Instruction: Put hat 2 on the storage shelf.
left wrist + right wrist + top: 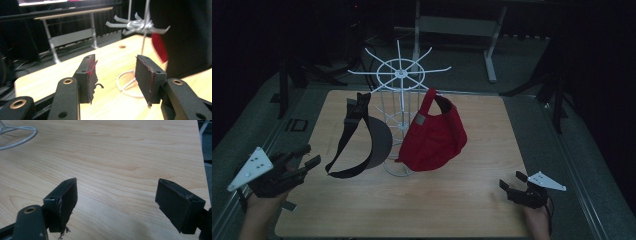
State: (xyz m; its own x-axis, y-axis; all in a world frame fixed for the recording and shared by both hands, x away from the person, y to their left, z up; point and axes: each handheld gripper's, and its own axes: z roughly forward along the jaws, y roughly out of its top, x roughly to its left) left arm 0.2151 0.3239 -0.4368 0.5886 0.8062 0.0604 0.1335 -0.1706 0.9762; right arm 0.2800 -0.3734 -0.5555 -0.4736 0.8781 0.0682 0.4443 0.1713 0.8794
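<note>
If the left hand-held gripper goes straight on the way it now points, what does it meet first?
Probably the white wire stand: its base ring lies straight ahead between the open jaws of the left hand-held gripper, with bare table before it. Depth is unclear; the red cap hangs farther right.

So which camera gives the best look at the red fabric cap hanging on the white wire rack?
The high view: the red fabric cap shows whole, hanging from an arm of the white wire rack beside a black visor. The left gripper view catches a blurred red sliver; the right gripper view shows just the rack's base ring.
</note>
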